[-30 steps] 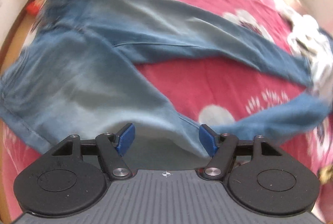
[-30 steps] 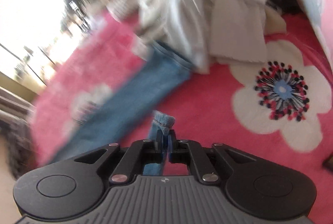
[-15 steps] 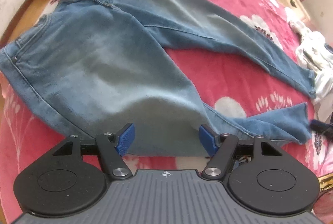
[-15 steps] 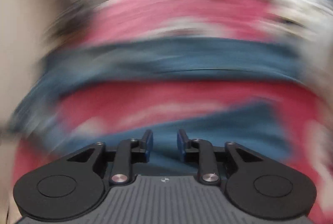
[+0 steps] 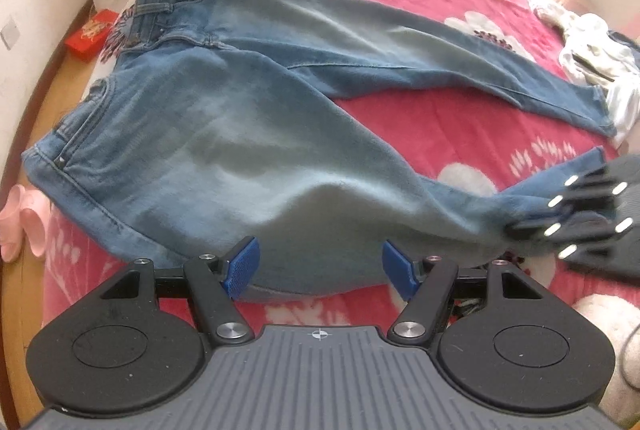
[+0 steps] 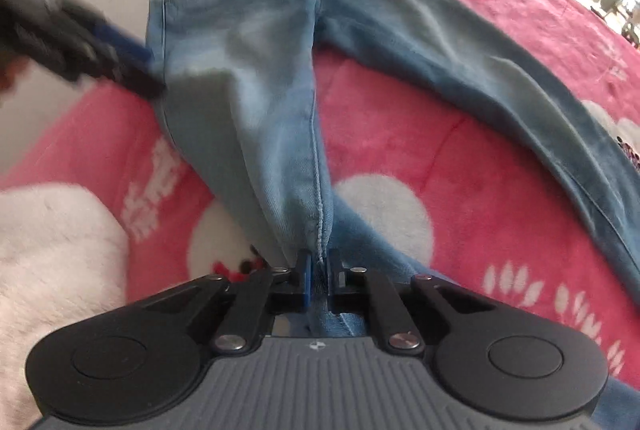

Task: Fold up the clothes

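Jeans [image 5: 248,134] lying spread on bed w/ pink floral blanket [image 5: 460,126], waistband toward wall, legs splayed apart. Right claw [image 6: 318,266] has just been closing, now pinching the near leg by its seam, denim between pads. Left claw [image 5: 320,262] hanging wide over the near leg's thigh, nothing gripped. Pile of other clothes [image 5: 592,54] sitting by far leg's hem.

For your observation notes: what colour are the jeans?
Faded blue jeans; clearest in the left wrist view.
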Motion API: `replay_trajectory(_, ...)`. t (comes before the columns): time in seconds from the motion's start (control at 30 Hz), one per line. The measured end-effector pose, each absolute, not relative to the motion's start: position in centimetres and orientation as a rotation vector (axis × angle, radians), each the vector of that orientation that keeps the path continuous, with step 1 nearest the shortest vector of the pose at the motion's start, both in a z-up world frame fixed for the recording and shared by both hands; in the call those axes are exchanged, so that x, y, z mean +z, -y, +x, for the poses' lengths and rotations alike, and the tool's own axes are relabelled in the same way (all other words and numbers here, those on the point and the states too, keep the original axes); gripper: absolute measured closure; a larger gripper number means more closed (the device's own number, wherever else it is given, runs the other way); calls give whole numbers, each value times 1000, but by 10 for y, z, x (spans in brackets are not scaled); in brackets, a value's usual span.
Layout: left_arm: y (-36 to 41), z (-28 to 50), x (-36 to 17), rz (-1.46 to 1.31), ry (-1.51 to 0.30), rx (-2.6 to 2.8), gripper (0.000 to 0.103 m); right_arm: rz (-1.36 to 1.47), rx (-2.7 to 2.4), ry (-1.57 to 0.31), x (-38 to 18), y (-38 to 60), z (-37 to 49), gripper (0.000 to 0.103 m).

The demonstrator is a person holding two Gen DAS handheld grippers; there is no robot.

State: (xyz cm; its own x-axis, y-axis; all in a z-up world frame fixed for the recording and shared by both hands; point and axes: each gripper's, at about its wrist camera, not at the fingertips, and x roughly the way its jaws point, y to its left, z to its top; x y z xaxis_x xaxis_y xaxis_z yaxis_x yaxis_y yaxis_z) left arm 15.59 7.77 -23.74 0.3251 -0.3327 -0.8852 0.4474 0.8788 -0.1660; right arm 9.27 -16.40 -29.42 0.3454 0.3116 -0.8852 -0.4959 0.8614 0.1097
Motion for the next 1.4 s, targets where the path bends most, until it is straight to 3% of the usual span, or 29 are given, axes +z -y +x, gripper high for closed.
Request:
replay_trajectory(0.23,-76,177,-233,66,-1101,-518,35,13,430,-1034,-249,206,152,95)
replay_trajectory(0.4,-60,185,-231,133,-1066,-532,35,85,324,-1087,-302,226,222,94)
replay_trajectory(0.5,-40,179,-233,199,-1061,-562,35,179,262,-1167,-345,241,251,82)
replay_trajectory(0.57,-23,170,-233,262,-1038,-613,35,308,253,-1178,-354,260,256,81)
replay_trajectory(0.6,-14,166,-234,294,-1026,-639,35,394,236,-1164,-352,274,254,74)
replay_trajectory(0.67,4,156,-237,356,-1009,-700,35,534,173,-1093,-340,309,241,65)
replay_trajectory(0.83,47,122,-252,566,-926,-860,35,762,-3,-927,-297,413,165,63)
replay_trajectory(0.97,67,90,-262,786,-751,-934,36,880,-163,-854,-277,476,68,63)
replay_trajectory(1.17,91,72,-287,1022,-626,-969,44,993,-475,-901,-303,517,-49,62)
replay_trajectory(1.4,111,79,-306,1107,-658,-928,44,1362,-613,-741,-357,555,-72,57)
